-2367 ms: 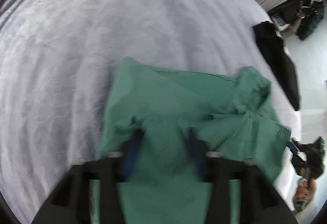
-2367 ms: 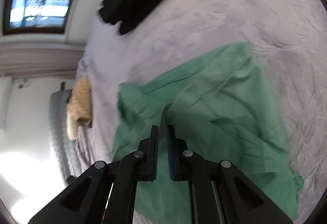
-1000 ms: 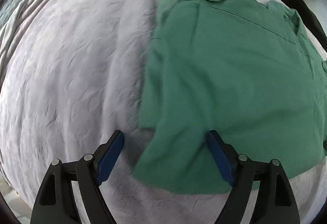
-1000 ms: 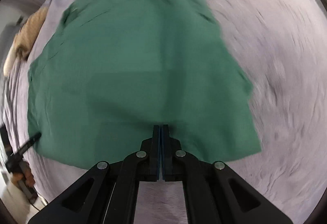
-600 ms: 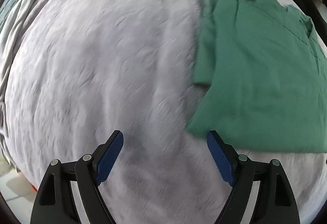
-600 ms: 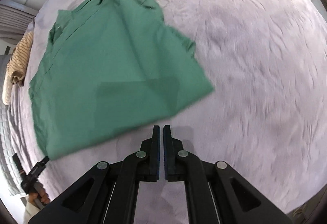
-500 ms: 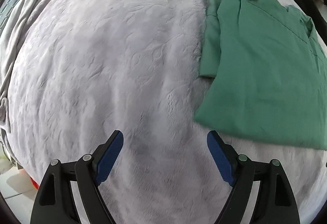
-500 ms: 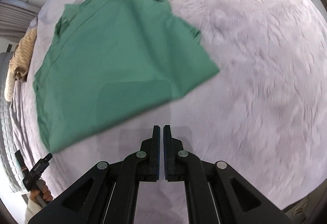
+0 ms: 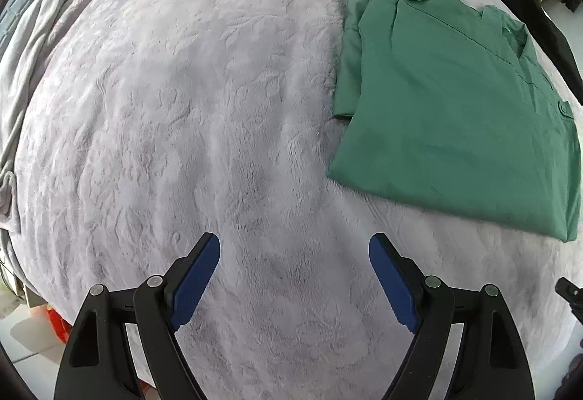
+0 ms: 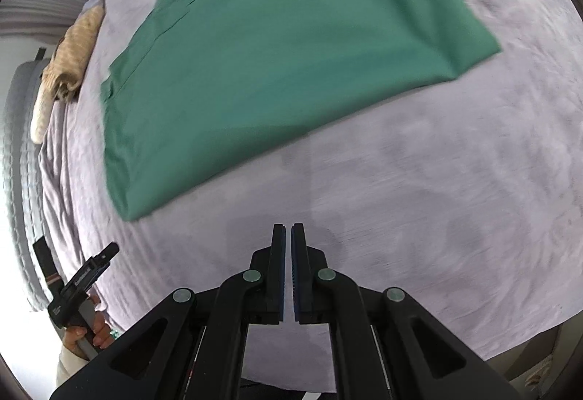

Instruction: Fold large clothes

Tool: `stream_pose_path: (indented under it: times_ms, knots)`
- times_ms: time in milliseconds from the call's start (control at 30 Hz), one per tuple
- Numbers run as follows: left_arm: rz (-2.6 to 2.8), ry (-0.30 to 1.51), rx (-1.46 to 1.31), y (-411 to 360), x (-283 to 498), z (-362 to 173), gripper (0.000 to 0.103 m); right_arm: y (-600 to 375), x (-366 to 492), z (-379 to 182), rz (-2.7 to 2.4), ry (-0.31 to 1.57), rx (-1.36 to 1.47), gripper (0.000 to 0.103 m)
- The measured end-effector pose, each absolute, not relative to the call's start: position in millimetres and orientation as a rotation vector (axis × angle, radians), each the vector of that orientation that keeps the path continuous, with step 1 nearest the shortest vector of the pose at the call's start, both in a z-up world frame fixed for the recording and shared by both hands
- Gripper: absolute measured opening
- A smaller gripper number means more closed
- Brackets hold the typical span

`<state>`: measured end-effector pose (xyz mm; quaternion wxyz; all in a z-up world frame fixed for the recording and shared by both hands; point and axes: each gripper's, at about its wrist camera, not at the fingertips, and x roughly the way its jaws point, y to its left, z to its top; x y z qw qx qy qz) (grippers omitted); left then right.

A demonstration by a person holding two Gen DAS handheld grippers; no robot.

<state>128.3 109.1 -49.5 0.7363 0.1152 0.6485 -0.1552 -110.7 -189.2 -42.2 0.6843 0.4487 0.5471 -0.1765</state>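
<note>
A folded green shirt (image 9: pixel 452 101) lies flat on the lilac bedspread (image 9: pixel 204 101), at the upper right of the left wrist view. My left gripper (image 9: pixel 294 254) hangs open over bare bedspread, below and left of the shirt's near corner, with nothing between its blue pads. In the right wrist view the same green shirt (image 10: pixel 284 31) fills the upper middle. My right gripper (image 10: pixel 288 232) is shut and empty, set back from the shirt's near edge over the bedspread (image 10: pixel 437 181).
A black garment (image 9: pixel 535 17) lies beyond the shirt at the bed's right edge. A tan knitted garment (image 10: pixel 69 53) rests near the pillows. A hand holding the other gripper's handle (image 10: pixel 83 294) shows at lower left. The bed edge and floor (image 9: pixel 32 330) are close at lower left.
Both grippers have drawn back from the green shirt, which now lies folded and free on the bed. The left jaws stayed open, the right stayed shut.
</note>
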Motion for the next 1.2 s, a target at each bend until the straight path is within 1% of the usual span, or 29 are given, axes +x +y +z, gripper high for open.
stream_pose_path:
  times_ms: [33, 67, 167, 200, 233, 267, 300, 400, 467, 533, 633, 667, 700, 1067, 1200]
  knots:
    - [-0.343, 1.427, 0.250, 111, 128, -50, 0.088, -186, -107, -43, -0.390, 1.230, 1.004, 0.004]
    - [-0.343, 1.429, 0.249, 114, 128, -49, 0.103, -182, -105, -43, -0.385, 1.233, 1.004, 0.004]
    - [-0.347, 1.419, 0.249, 127, 128, -50, 0.103, -170, -99, -43, -0.374, 1.242, 1.005, 0.008]
    - [-0.351, 1.420, 0.249, 129, 127, -50, 0.103, -165, -96, -43, -0.373, 1.245, 1.004, 0.016]
    - [-0.354, 1.423, 0.250, 132, 127, -50, 0.103, -162, -96, -43, -0.373, 1.246, 1.003, 0.033]
    - [-0.357, 1.426, 0.251, 133, 127, -49, 0.103, -159, -95, -43, -0.372, 1.246, 1.001, 0.042]
    - [-0.362, 1.429, 0.252, 139, 128, -51, 0.103, -155, -93, -42, -0.371, 1.246, 0.998, 0.053]
    - [-0.369, 1.429, 0.254, 147, 128, -51, 0.103, -146, -88, -40, -0.359, 1.257, 0.989, 0.054]
    - [-0.374, 1.431, 0.253, 151, 127, -52, 0.103, -140, -84, -39, -0.346, 1.252, 0.985, 0.062]
    - [-0.377, 1.435, 0.251, 152, 127, -51, 0.103, -136, -79, -35, -0.336, 1.230, 0.971, 0.083]
    - [-0.382, 1.437, 0.255, 158, 131, -54, 0.103, -131, -74, -30, -0.339, 1.207, 0.957, 0.089]
    - [-0.384, 1.438, 0.258, 159, 133, -55, 0.103, -130, -73, -30, -0.342, 1.203, 0.957, 0.093]
    - [-0.387, 1.439, 0.262, 161, 134, -57, 0.103, -128, -72, -30, -0.343, 1.192, 0.960, 0.103]
    - [-0.387, 1.452, 0.275, 154, 141, -60, 0.103, -109, -62, -42, -0.288, 1.227, 0.991, 0.103]
    - [-0.383, 1.464, 0.280, 149, 146, -73, 0.103, -104, -63, -46, -0.273, 1.209, 1.055, 0.103]
